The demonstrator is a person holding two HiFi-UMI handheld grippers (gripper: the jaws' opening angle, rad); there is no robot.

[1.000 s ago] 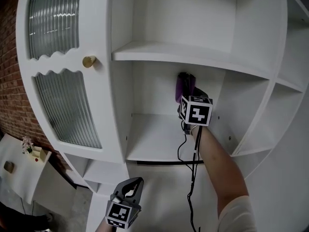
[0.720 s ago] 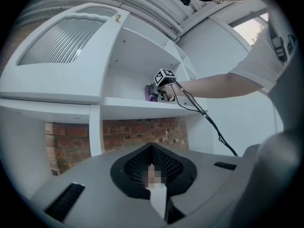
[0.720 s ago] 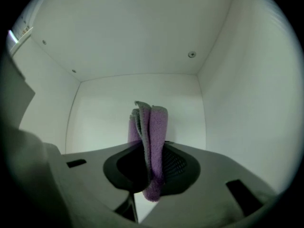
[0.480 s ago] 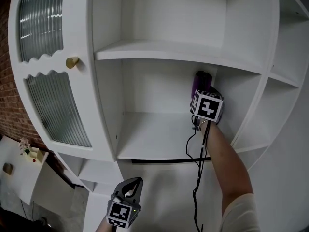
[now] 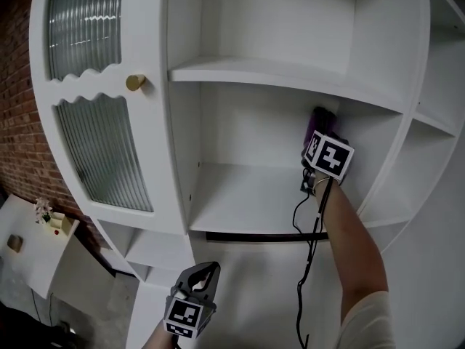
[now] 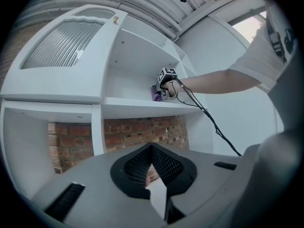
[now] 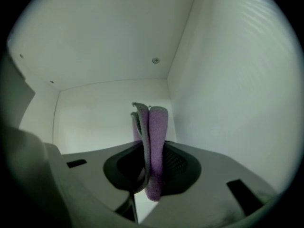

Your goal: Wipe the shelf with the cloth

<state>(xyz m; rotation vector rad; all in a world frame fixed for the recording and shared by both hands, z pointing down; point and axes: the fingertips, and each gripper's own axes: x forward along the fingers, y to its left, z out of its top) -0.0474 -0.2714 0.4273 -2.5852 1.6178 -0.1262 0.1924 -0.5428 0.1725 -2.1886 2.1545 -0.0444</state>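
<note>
My right gripper pinches a folded purple cloth, raised in the back right corner of the shelf. The cloth looks soft, light and floppy, so I judge a mid-fold grip suits it. My left gripper hangs below, jaws pressed together, empty.

Grey gripper, b&w cube, white sleeve

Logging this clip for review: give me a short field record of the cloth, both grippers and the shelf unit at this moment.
cloth: purple, folded, clamped upright between the jaws
right gripper: shut on the cloth, inside the middle compartment near its back right corner; contact with a surface cannot be told
left gripper: low, outside the unit, jaws together, nothing held
shelf unit: white, open compartments
door: ribbed glass, brass knob
</note>
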